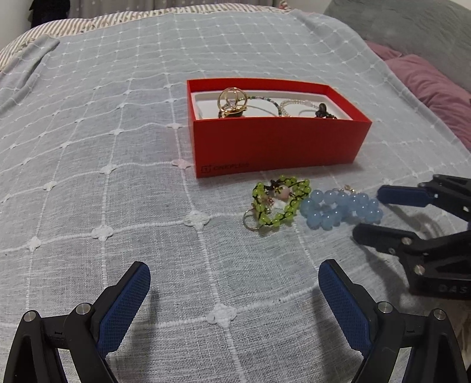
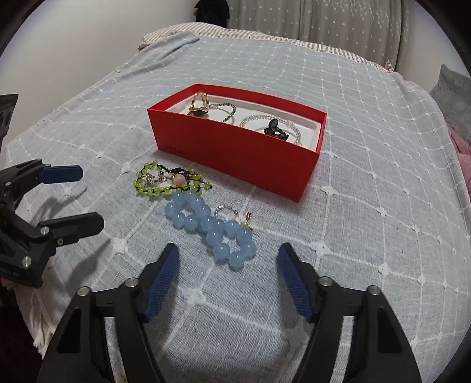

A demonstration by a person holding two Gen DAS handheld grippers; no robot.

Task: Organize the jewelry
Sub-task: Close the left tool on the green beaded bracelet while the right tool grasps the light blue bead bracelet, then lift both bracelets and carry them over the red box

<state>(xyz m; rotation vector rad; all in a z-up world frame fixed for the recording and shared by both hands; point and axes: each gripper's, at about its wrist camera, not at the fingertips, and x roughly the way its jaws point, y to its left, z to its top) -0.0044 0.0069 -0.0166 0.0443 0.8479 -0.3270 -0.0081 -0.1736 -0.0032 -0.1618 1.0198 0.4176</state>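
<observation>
A red box [image 1: 276, 144] [image 2: 235, 159] stands open on the bed, holding a gold ring [image 1: 231, 101], thin beaded bracelets and a dark piece [image 2: 275, 129]. In front of it lie a green bead bracelet [image 1: 276, 219] [image 2: 159, 191] and a blue bead bracelet [image 1: 341, 209] [image 2: 206, 224], side by side. A small silver ring [image 2: 225, 210] rests beside the blue beads. My right gripper [image 2: 229, 249] [image 1: 368, 212] is open, with the near end of the blue bracelet between its tips and the pads clear of it. My left gripper [image 1: 234, 266] [image 2: 89, 197] is open and empty, short of the green bracelet.
Everything lies on a grey-blue checked bed cover [image 1: 117, 176]. Purple pillows [image 1: 435, 85] and a grey cushion [image 1: 412, 26] sit at the right edge. Curtains [image 2: 323, 26] hang behind the bed. The cover's fringed edge [image 2: 38, 330] drops off near the left gripper.
</observation>
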